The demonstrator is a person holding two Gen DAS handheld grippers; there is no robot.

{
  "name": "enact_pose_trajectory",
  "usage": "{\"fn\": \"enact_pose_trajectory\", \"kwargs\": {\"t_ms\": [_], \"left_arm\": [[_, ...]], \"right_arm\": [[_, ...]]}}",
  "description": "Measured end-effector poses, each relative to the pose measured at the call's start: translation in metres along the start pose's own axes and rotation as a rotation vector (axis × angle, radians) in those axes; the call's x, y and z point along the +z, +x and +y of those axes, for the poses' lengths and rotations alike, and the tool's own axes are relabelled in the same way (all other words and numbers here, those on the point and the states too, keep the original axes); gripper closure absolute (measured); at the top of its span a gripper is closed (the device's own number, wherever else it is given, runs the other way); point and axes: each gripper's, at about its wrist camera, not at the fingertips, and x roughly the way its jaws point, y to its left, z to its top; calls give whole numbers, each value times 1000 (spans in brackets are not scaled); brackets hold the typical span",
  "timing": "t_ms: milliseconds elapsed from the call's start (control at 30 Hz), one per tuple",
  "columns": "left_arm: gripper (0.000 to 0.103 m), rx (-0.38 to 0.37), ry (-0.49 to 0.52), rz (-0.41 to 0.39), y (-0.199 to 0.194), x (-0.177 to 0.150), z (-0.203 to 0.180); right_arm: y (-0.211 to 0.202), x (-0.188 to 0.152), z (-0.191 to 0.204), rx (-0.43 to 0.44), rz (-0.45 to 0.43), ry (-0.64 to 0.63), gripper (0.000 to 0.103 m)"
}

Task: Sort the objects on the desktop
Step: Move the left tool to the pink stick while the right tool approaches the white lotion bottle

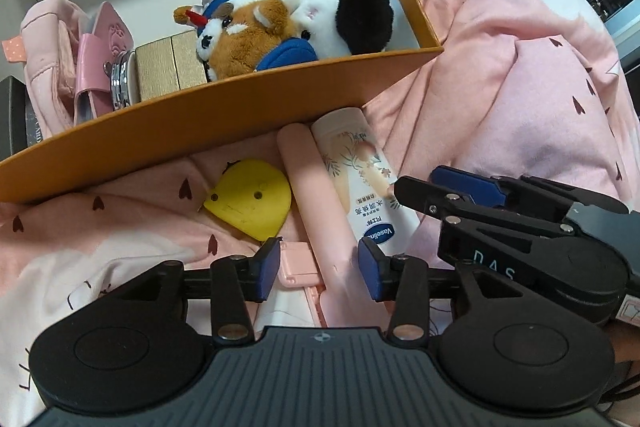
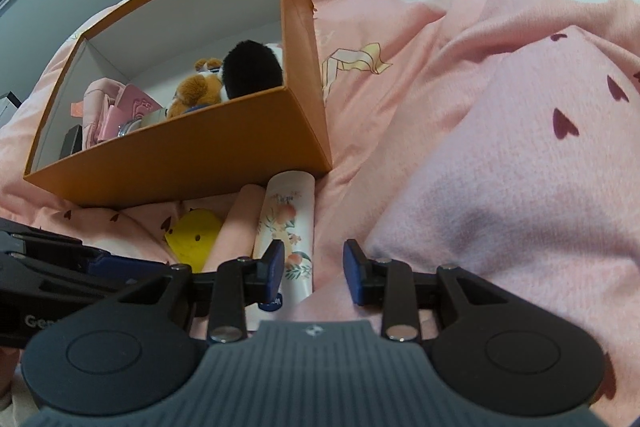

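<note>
In the left wrist view, one orange box (image 1: pixel 248 95) fills the upper left, holding two plush toys (image 1: pixel 256 31), two gold boxes (image 1: pixel 172 67) and one pink pouch (image 1: pixel 44 67). Below it, on the pink bedding (image 1: pixel 520 67), lie one yellow chick-shaped piece (image 1: pixel 250 203), one pink tube (image 1: pixel 312 195) and one Vaseline bottle (image 1: pixel 360 179), left to right. The left gripper (image 1: pixel 318 267) stands partly open astride the pink tube's near end, pads clear. At lower centre of the right wrist view, the right gripper (image 2: pixel 314 271) is partly open, empty, just right of the bottle.
</note>
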Motion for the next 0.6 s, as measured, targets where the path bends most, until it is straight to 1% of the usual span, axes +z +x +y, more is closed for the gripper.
{"fn": "enact_pose_trajectory", "kwargs": {"t_ms": [167, 300, 400, 467, 600], "left_arm": [[50, 2, -28, 16, 4, 4, 2], [45, 12, -13, 31, 9, 4, -2], [45, 28, 0, 33, 10, 5, -6], [44, 33, 7, 35, 10, 5, -7], [44, 28, 19, 30, 9, 4, -7]], "right_arm": [[0, -1, 0, -9, 7, -10, 69], [-4, -1, 0, -12, 19, -35, 72], [-5, -2, -1, -22, 24, -49, 73], [-6, -2, -3, -12, 16, -34, 75], [-11, 1, -21, 48, 9, 57, 84]]}}
